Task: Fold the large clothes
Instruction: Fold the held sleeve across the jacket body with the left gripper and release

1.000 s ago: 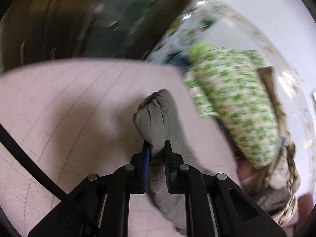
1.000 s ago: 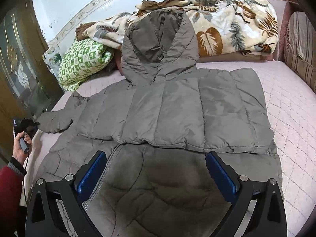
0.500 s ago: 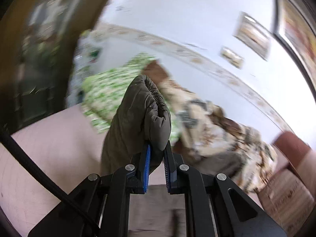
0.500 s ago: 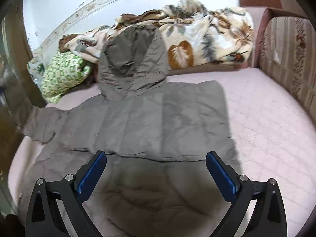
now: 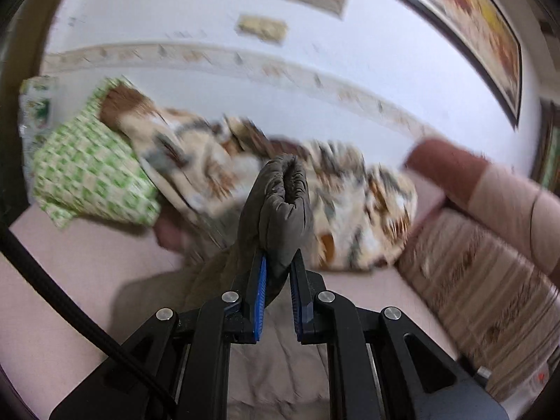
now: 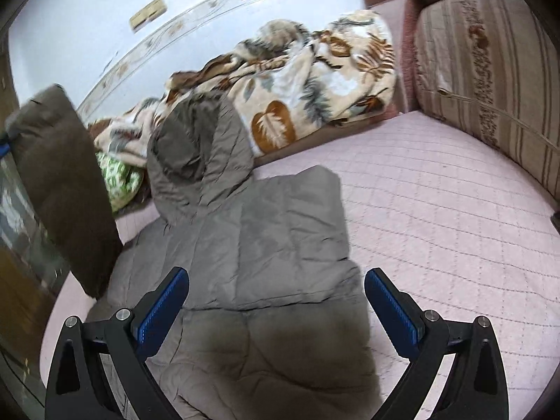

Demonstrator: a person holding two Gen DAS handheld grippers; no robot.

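Observation:
A large grey quilted hooded jacket [image 6: 266, 245] lies spread on the pink quilted bed [image 6: 437, 217], hood [image 6: 196, 140] toward the wall. My left gripper [image 5: 278, 280] is shut on the jacket's sleeve cuff [image 5: 283, 203] and holds it up in the air above the jacket body [image 5: 273, 357]. In the right wrist view the lifted sleeve [image 6: 59, 182] hangs at the left. My right gripper [image 6: 276, 311] is open and empty, hovering over the jacket's lower part.
A leaf-print blanket [image 6: 308, 80] and a green patterned pillow [image 5: 87, 171] are piled along the wall. A striped cushion [image 6: 490, 70] lines the bed's right side. A wooden cabinet [image 6: 21, 280] stands at the left. Bare pink bedcover lies right of the jacket.
My left gripper has lifted the sleeve cuff off the bed and swung it right, over the jacket. The right gripper stays open and has turned to the right.

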